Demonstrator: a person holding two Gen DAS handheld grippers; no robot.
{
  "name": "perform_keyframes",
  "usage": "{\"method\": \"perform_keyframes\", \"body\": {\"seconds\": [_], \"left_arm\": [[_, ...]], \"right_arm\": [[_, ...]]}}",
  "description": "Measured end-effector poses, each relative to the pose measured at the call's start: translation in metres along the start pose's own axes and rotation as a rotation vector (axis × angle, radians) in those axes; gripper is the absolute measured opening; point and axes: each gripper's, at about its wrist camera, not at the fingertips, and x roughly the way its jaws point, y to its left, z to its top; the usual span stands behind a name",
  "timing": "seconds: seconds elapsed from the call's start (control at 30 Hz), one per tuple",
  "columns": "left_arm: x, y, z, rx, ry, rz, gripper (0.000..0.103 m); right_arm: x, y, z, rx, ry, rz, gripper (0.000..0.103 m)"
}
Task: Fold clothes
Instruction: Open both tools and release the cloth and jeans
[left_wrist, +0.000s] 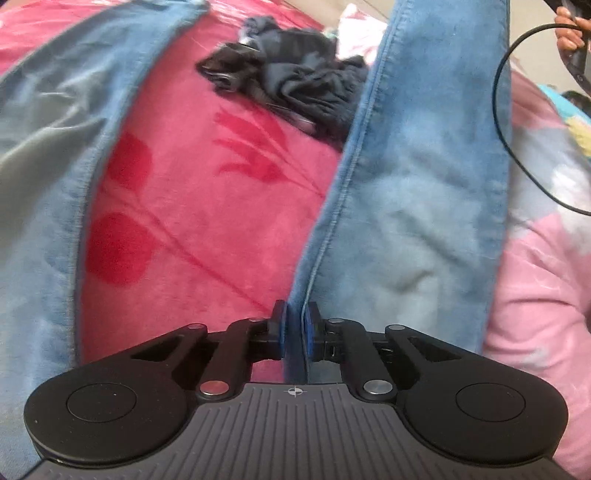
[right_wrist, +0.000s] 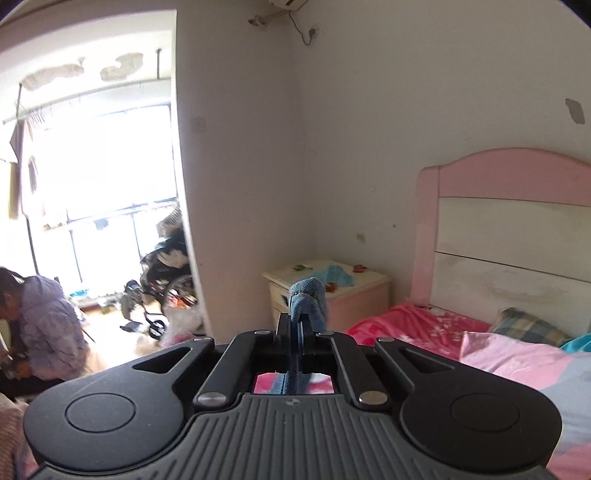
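Note:
A pair of blue jeans (left_wrist: 417, 192) hangs over the pink bed blanket (left_wrist: 207, 206) in the left wrist view, one leg running up the right and the other (left_wrist: 48, 155) at the left. My left gripper (left_wrist: 295, 325) is shut on the seam edge of the right leg, the denim pinched between its pads. In the right wrist view my right gripper (right_wrist: 295, 325) is shut on a fold of the same blue jeans (right_wrist: 308, 295), which sticks up above its fingertips. That gripper is raised and faces the room's wall.
A crumpled black garment (left_wrist: 291, 85) lies on the blanket beyond the jeans. A black cable (left_wrist: 498, 110) loops at the right, near a hand (left_wrist: 570, 29). A bedside cabinet (right_wrist: 332, 288), pink headboard (right_wrist: 509, 221), pillow (right_wrist: 528, 328), wheelchair (right_wrist: 159, 284) and a seated person (right_wrist: 48, 317) show in the right wrist view.

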Motion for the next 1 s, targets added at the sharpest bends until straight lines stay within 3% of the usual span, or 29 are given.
{"method": "perform_keyframes", "body": {"seconds": [0.07, 0.13, 0.23, 0.3, 0.33, 0.37, 0.5, 0.67, 0.83, 1.0], "left_arm": [[-0.002, 0.0, 0.0, 0.006, -0.016, 0.032, 0.008], [0.003, -0.001, 0.0, 0.021, 0.004, 0.058, 0.009], [0.006, -0.003, 0.0, 0.021, 0.029, 0.07, 0.03], [0.001, -0.006, 0.001, 0.034, 0.007, 0.073, 0.045], [-0.003, -0.007, 0.001, 0.043, -0.008, 0.082, 0.049], [-0.006, -0.008, 0.001, 0.052, -0.023, 0.09, 0.055], [-0.025, -0.007, 0.005, 0.067, -0.078, 0.121, 0.058], [-0.055, -0.002, 0.009, 0.059, -0.133, 0.13, 0.058], [-0.088, -0.012, -0.002, 0.099, -0.138, 0.072, 0.058], [-0.104, -0.042, -0.04, 0.235, -0.013, -0.028, 0.058]], "right_arm": [[0.017, -0.012, -0.011, -0.024, 0.029, -0.057, 0.004], [0.046, -0.036, -0.033, -0.016, 0.117, -0.178, 0.007], [0.09, -0.074, -0.074, 0.011, 0.319, -0.443, 0.053], [0.102, -0.09, -0.095, 0.04, 0.405, -0.586, 0.052], [0.098, -0.091, -0.1, 0.072, 0.389, -0.591, 0.052], [0.09, -0.09, -0.102, 0.105, 0.354, -0.566, 0.054], [0.061, -0.057, -0.097, 0.177, 0.258, -0.428, 0.056], [0.013, 0.002, -0.084, 0.25, 0.225, -0.143, 0.056], [-0.034, 0.066, -0.093, 0.302, 0.306, 0.094, 0.056], [-0.068, 0.104, -0.125, 0.306, 0.438, 0.174, 0.056]]}}
